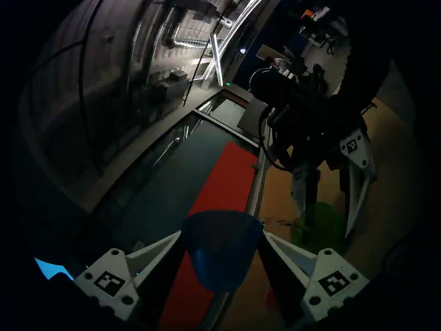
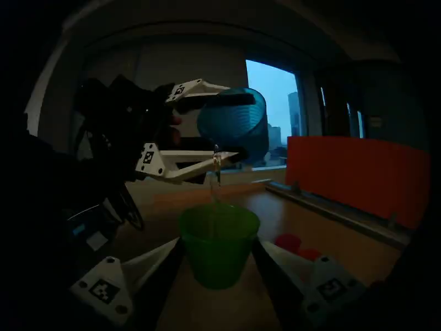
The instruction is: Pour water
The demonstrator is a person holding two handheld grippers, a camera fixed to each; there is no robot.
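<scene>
A translucent blue cup [image 1: 220, 256] sits between the fingers of my left gripper [image 1: 220, 237], which is shut on it. In the right gripper view that blue cup [image 2: 234, 124] is tipped over in the left gripper [image 2: 231, 121], and a thin stream of water [image 2: 216, 168] falls from its rim. Below it, a green cup [image 2: 219, 251] stands upright, with my right gripper [image 2: 219, 243] shut on it. The left gripper view shows the right gripper [image 1: 324, 220] farther off, holding the green cup [image 1: 320, 226] over the wooden table.
An orange-red panel [image 2: 358, 176] runs along the table's right edge, by a metal rail. Two small red objects [image 2: 289, 241] lie on the wooden table [image 2: 342, 248] just right of the green cup. A window [image 2: 273, 110] is behind. The room is dim.
</scene>
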